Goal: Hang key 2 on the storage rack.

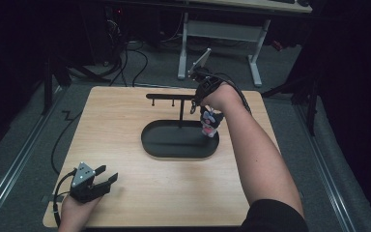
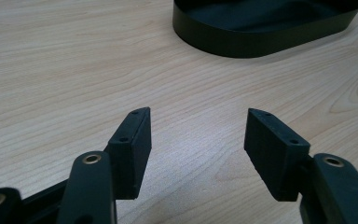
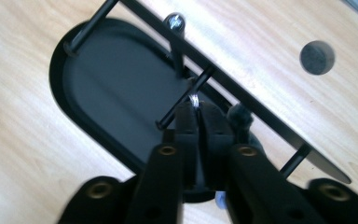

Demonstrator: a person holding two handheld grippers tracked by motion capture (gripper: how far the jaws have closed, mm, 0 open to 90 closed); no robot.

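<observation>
A light wood-grain counter point(image 1: 125, 159) stands on grey carpet point(image 1: 24, 145) in a dim room — the edges fall off into black. Beyond it, a white-legged desk point(image 1: 222, 29) stands against the dark, with black cables point(image 1: 135, 58) trailing over the floor; metal rails point(image 1: 9, 179) flank the counter.

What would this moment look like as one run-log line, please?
right gripper: shut on keyring at rack peg | charm: hanging over tray | left gripper: open, idle

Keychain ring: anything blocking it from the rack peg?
Nothing visible does. The right gripper pinches the metal ring right at a peg under the rack bar; the plush charm hangs below, over the black tray.
</observation>
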